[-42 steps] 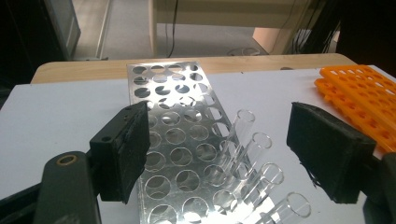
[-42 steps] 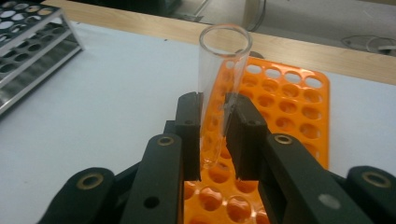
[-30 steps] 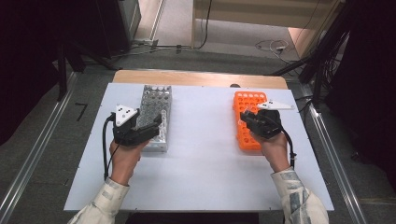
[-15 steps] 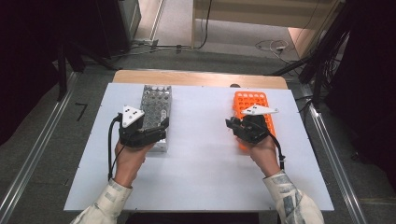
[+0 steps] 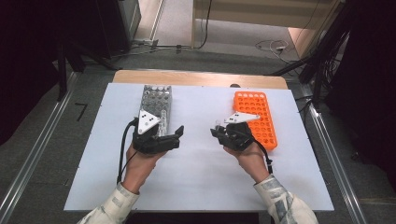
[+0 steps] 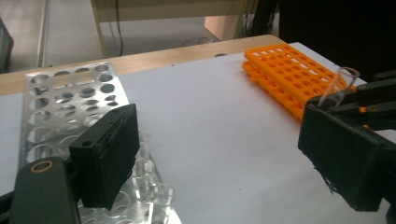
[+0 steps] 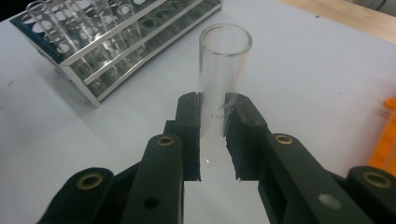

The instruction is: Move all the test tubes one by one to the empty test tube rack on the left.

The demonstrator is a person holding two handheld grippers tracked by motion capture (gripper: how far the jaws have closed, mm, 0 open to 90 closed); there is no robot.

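White table (image 5: pixel 201 177) on grey floor (image 5: pixel 42 140) – right tongs (image 7: pixel 212 116) gripping glass tube (image 7: pixel 224 60), left tongs (image 6: pixel 219 154) wide, empty

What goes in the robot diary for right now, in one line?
right gripper: shut on glass tube | left gripper: open, nothing held | metal rack: left | orange rack: right

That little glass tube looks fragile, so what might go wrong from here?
The right tool pinches the clear tube low down, leaving most of it standing free above the pads, so it may tilt or slip out. Squeezing glass that hard might crack it. The open left tool hovers close to the metal rack and could knock the tubes standing in it.
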